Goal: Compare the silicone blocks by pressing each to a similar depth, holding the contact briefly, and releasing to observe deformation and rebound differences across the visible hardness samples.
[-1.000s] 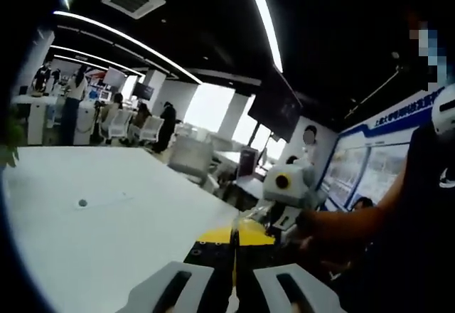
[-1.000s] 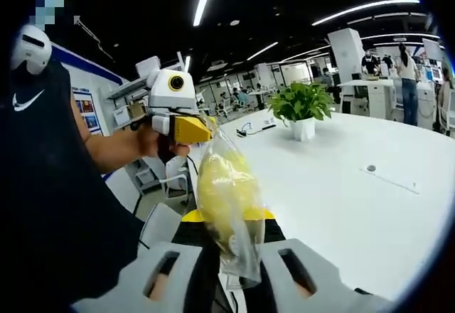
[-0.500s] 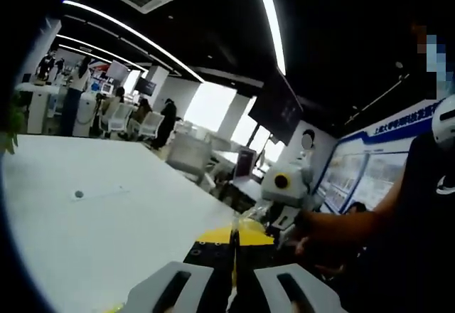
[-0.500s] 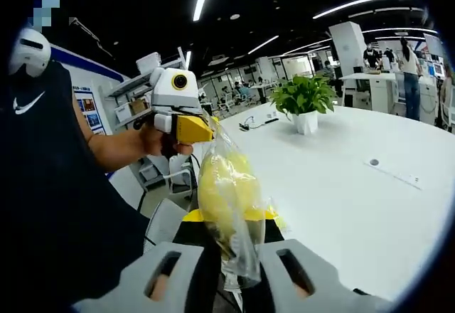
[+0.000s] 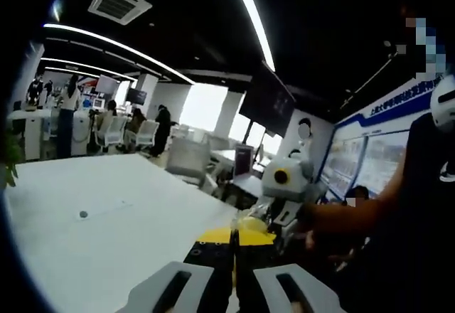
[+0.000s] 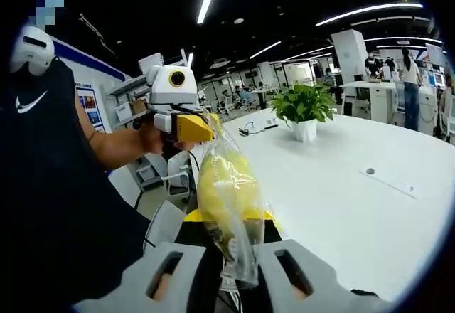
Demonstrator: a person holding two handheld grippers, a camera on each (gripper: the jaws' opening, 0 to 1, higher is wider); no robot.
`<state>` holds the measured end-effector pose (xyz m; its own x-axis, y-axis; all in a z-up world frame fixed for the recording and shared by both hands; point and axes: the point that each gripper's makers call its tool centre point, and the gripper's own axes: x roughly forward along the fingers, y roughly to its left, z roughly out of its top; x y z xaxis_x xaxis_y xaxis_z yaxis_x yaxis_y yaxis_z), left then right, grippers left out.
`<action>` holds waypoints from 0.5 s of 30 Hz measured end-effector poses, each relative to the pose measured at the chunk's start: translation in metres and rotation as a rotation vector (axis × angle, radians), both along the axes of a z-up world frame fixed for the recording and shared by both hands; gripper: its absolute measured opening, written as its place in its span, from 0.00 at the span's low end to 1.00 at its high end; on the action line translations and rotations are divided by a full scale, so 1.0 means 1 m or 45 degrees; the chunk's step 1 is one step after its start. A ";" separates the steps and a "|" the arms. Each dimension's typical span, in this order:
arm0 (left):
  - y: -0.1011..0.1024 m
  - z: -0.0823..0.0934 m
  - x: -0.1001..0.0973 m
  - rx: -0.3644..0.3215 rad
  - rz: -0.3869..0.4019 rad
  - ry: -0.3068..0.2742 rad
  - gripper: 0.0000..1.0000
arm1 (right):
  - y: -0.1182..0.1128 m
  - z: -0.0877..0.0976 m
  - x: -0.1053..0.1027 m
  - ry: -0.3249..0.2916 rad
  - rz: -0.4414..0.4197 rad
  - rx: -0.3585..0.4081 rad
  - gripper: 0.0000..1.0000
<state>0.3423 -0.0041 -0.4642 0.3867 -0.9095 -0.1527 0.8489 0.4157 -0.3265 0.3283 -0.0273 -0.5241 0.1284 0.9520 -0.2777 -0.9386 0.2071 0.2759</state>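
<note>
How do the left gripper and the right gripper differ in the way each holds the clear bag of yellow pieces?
The left gripper pinches the top edge of the clear bag with its yellow tips, while the right gripper clamps its lower end. In the right gripper view, the left gripper sits above the right gripper. Both are shut on the clear bag, which spans between them.

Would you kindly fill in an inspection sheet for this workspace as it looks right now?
Surface: white table, mostly bare, with a small round port.
Job's things: clear plastic bag with yellow contents, stretched between both grippers; no loose silicone blocks seen.
Clutter: potted plant on the table.
Grippers: right gripper shut on the bag's lower end; left gripper grips its top.
Cables: dark cable on the table beside the plant.
Surroundings: open office, ceiling light strips, people at far desks.
</note>
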 end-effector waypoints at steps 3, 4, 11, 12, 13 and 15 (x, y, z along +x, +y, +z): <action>-0.003 0.007 -0.002 -0.027 0.017 -0.001 0.00 | -0.001 0.007 0.004 -0.048 -0.055 0.089 0.03; -0.004 0.009 -0.002 -0.030 0.017 0.002 0.00 | -0.002 0.007 0.002 -0.089 -0.045 0.102 0.04; -0.015 0.016 -0.002 -0.069 0.047 0.011 0.00 | -0.007 0.007 0.003 -0.047 -0.076 0.150 0.10; -0.018 0.016 -0.002 -0.065 0.053 0.007 0.00 | -0.009 0.007 0.003 -0.046 -0.077 0.156 0.11; -0.019 0.017 -0.003 -0.065 0.056 0.008 0.00 | -0.010 0.007 0.003 -0.044 -0.080 0.160 0.11; -0.021 0.018 -0.004 -0.075 0.055 0.020 0.00 | -0.013 0.008 0.002 -0.049 -0.082 0.166 0.13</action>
